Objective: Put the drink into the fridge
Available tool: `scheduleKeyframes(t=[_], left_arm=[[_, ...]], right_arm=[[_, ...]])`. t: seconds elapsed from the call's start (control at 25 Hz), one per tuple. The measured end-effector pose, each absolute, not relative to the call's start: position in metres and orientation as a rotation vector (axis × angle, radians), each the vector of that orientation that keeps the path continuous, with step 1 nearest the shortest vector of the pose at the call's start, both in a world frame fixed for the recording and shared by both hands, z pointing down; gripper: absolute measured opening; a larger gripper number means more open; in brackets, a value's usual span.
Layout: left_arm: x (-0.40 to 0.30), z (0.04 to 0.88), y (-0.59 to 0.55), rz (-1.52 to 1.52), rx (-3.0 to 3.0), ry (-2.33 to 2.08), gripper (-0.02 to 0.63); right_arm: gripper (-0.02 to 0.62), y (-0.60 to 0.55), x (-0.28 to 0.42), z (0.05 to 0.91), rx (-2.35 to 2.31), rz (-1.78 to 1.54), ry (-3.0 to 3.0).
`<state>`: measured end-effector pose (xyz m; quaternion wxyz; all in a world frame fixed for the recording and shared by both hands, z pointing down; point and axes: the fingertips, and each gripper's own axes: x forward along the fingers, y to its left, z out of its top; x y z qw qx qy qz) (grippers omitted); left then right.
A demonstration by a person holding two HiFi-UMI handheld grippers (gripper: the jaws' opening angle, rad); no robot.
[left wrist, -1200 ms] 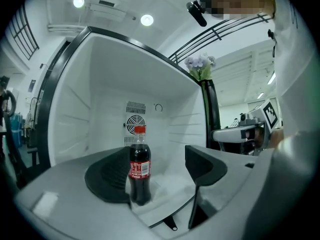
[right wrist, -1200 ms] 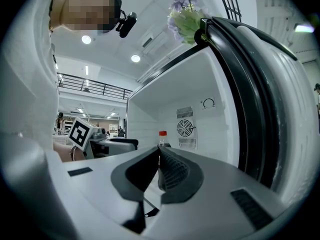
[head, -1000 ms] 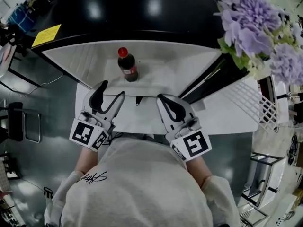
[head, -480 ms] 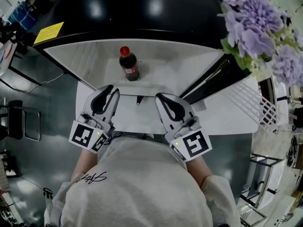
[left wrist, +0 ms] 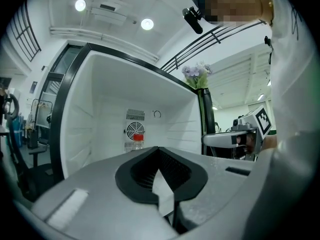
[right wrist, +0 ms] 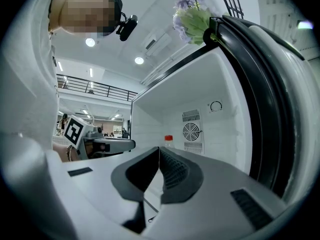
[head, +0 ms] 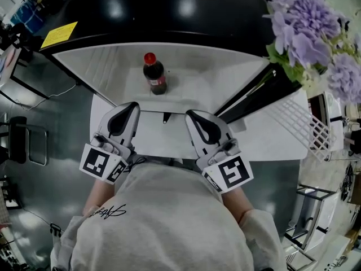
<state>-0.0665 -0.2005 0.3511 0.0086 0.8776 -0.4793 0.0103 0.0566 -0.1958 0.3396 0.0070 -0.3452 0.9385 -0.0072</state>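
Left tool point(head: 131, 106): jaws pressed together after just closing, nothing between them; held level at the front edge of the fridge, at 9 o'clock from the right tool.
Right tool point(head: 191, 116): jaws also together, with nothing gripped; held level, well apart from the left tool, and pointing into the open compartment.
Drink point(head: 153, 75): dark bottle with a red cap and red label, standing upright on the white floor of the fridge; at 12 o'clock from the left tool and about 11 o'clock from the right tool, touched by neither. Only the red cap point(right wrist: 169, 138) shows above the jaws in the right gripper view.
Fridge point(head: 225, 78): compartment open, white inside, with black frame; round fan grille point(left wrist: 135, 130) on the back wall just behind the bottle, small dial point(right wrist: 216, 106) at about 1 o'clock from the grille.
Door point(head: 293, 123): swung open at 3 o'clock, white wire rack on its inner side.
Flowers point(head: 307, 27): purple bunch with green leaves on top of the fridge, at 2 o'clock in the head view.
Yellow note point(head: 59, 34): lying on the black top at 10 o'clock.
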Motion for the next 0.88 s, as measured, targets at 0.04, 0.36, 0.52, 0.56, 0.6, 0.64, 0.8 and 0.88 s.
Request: scheduleKeyframes(t=[0.04, 0.36, 0.52, 0.56, 0.6, 0.64, 0.8, 0.88], left_arm=[[-0.066, 0.351, -0.2, 0.028, 2.739, -1.491, 0.003], [-0.063, 0.351, -0.195, 0.06, 2.759, -1.472, 0.003], [-0.061, 0.352, -0.192, 0.075, 2.767, -1.461, 0.003], [-0.061, 0.352, -0.191, 0.074, 2.767, -1.456, 0.003], [-0.061, 0.351, -0.19, 0.07, 2.767, -1.453, 0.003], [-0.061, 0.351, -0.189, 0.065, 2.768, -1.451, 0.004], [-0.061, 0.352, -0.188, 0.055, 2.77, -1.448, 0.003], [-0.063, 0.351, -0.188, 0.047, 2.772, -1.454, 0.003]], right_arm=[[0.014, -0.196, 0.057, 0.339, -1.079, -0.025, 2.934], [0.013, -0.195, 0.047, 0.333, -1.044, -0.035, 2.939], [0.013, -0.193, 0.043, 0.332, -1.038, -0.033, 2.937], [0.013, -0.193, 0.043, 0.331, -1.039, -0.032, 2.935], [0.012, -0.192, 0.043, 0.33, -1.041, -0.03, 2.933], [0.013, -0.192, 0.044, 0.33, -1.045, -0.027, 2.931], [0.013, -0.191, 0.047, 0.33, -1.059, -0.024, 2.928], [0.013, -0.191, 0.047, 0.33, -1.067, -0.016, 2.928]])
